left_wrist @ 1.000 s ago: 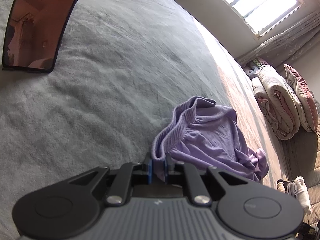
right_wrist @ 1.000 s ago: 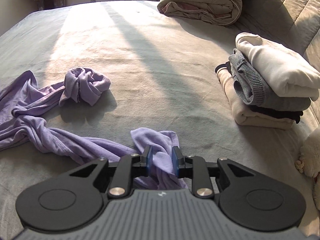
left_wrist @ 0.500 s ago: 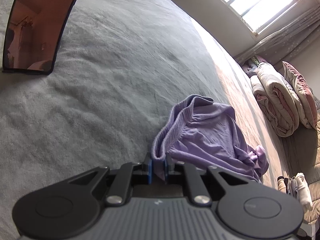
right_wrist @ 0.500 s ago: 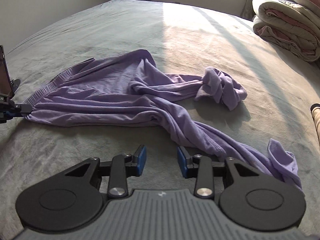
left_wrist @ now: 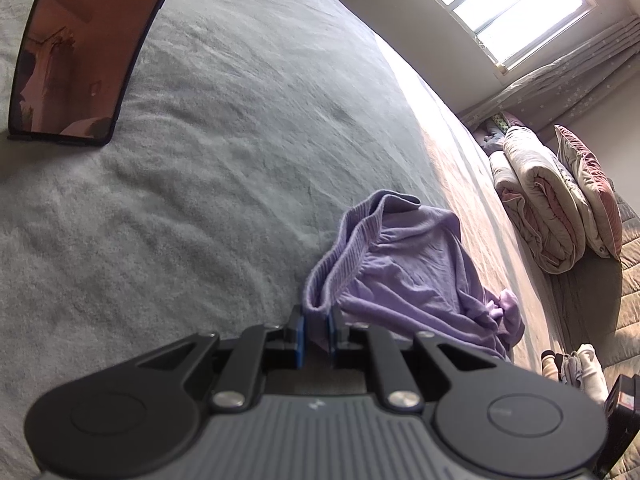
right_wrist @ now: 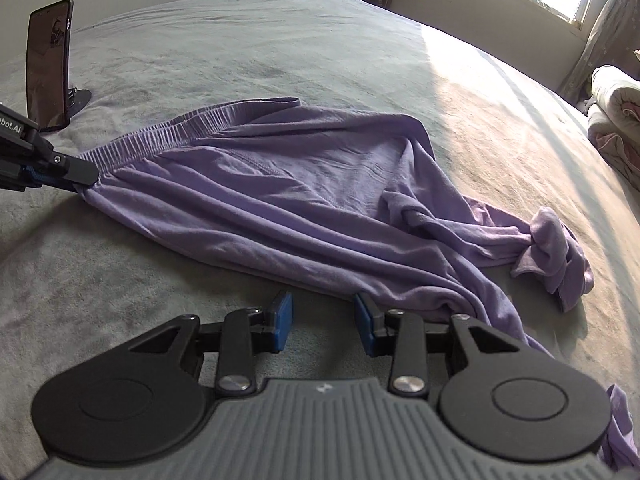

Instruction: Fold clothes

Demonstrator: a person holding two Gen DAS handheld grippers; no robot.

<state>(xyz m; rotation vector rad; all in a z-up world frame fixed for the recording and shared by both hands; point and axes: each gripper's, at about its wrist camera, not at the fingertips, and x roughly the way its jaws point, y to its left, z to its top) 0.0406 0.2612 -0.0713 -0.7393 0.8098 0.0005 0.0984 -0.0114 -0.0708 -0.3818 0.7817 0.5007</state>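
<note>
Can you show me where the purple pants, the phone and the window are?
purple pants (right_wrist: 304,200): right wrist view, on the flat cloth in the middle.
phone (right_wrist: 47,64): right wrist view, on its dark screen.
window (left_wrist: 516,4): left wrist view, on the bright glass.

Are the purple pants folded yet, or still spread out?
Not folded. The pants lie stretched across the bed, legs twisted and bunched at the far end; the left claw pinches a waistband corner.

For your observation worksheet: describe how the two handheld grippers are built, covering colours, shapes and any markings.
Each gripper, left gripper and right gripper, has a grey ribbed body, two round black discs, black linkage arms with silver screws and blue finger pads. A small pale logo sits on the ribbed body. From the right view, the left one's side bears white lettering ending "bot.AI". No cables or sleeves show.
</note>
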